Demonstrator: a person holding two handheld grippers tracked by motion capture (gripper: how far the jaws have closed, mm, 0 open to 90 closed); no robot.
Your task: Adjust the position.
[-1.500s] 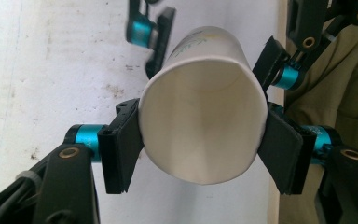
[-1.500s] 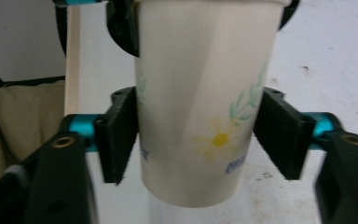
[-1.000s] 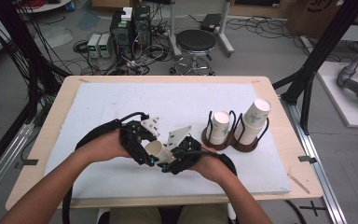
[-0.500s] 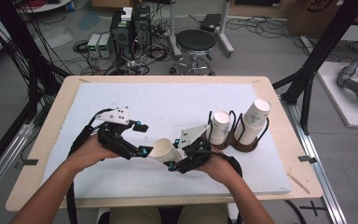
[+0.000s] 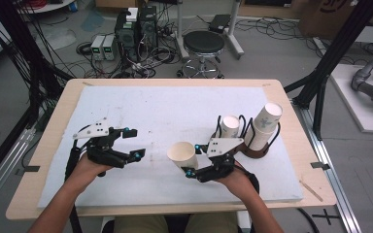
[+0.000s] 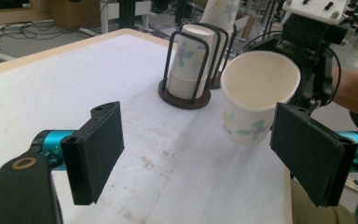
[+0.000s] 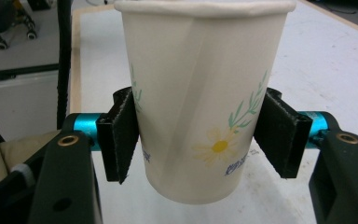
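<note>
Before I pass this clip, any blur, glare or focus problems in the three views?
High view: soft and low in detail, evenly lit, no glare. Left gripper view: held paper cup and cup stacks reasonably sharp, background soft. Right gripper view: cup's print crisp, its rim cut by the top edge.

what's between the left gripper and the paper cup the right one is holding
Nothing: in the high view, just bare white mat separates the open left gripper from the paper cup.

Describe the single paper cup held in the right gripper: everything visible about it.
The paper cup is white with a rolled rim, printed with a yellow-centred daisy, green sprigs and small blue lettering. It is empty, its open mouth tilted toward the left gripper. The right gripper clamps its lower wall between two black pads, base free, above the white table cover. Nothing else touches it.
</note>
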